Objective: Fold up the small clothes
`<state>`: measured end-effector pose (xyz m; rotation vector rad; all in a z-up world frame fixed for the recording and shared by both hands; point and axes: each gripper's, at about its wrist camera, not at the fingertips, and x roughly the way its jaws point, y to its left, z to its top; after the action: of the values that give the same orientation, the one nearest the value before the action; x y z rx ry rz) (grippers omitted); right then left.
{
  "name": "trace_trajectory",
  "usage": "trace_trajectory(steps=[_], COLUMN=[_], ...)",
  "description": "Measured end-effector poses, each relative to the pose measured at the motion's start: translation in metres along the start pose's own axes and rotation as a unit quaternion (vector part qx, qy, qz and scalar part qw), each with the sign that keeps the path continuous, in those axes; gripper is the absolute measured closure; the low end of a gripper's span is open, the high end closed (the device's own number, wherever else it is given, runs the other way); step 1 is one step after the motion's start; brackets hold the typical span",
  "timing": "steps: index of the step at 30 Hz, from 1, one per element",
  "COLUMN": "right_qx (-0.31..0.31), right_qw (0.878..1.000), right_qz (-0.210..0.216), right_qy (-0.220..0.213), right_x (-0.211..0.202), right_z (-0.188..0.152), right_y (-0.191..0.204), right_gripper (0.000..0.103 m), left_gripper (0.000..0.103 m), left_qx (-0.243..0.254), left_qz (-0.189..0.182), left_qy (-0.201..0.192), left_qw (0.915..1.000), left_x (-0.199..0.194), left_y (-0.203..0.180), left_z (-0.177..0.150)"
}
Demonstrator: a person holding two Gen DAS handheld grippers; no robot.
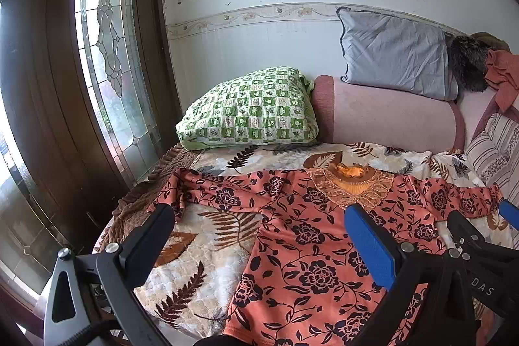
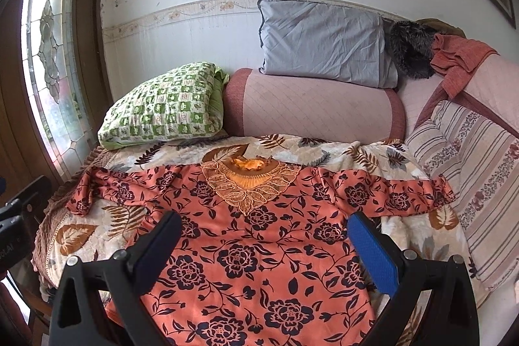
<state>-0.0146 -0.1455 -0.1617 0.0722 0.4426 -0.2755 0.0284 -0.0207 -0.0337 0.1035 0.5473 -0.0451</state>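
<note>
Right wrist | coral floral blouse [image 2: 253, 242] | flat, sleeves spread, lace collar

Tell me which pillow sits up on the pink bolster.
The plain grey pillow rests on the pink bolster, leaning against the wall. The green checked pillow lies lower, beside the bolster, and the striped pillow lies at the right.

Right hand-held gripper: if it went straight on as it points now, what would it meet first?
Probably the orange floral top spread flat on the leaf-print blanket. The right hand-held gripper hangs open above its middle, holding nothing; depth is unclear.
</note>
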Motion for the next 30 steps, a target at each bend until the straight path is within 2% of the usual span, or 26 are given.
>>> trace_trajectory(steps=[12, 30], right_qx=[0.000, 0.006], right_qw=[1.000, 1.000], right_qz=[-0.003, -0.008], right_qy=[0.002, 0.024], right_x=[0.002, 0.036], right_z=[0.001, -0.001], right_y=[-0.003, -0.016], right_gripper=[0.000, 0.000], left_gripper=[0.000, 0.000], left_qx=[0.010, 0.029], left_qz=[-0.003, -0.007], left_qy=[0.005, 0.023], left_qw=[0.9999, 0.9993], left_x=[0.005, 0.035], left_y=[-0.011, -0.034], left_z=[0.000, 0.000])
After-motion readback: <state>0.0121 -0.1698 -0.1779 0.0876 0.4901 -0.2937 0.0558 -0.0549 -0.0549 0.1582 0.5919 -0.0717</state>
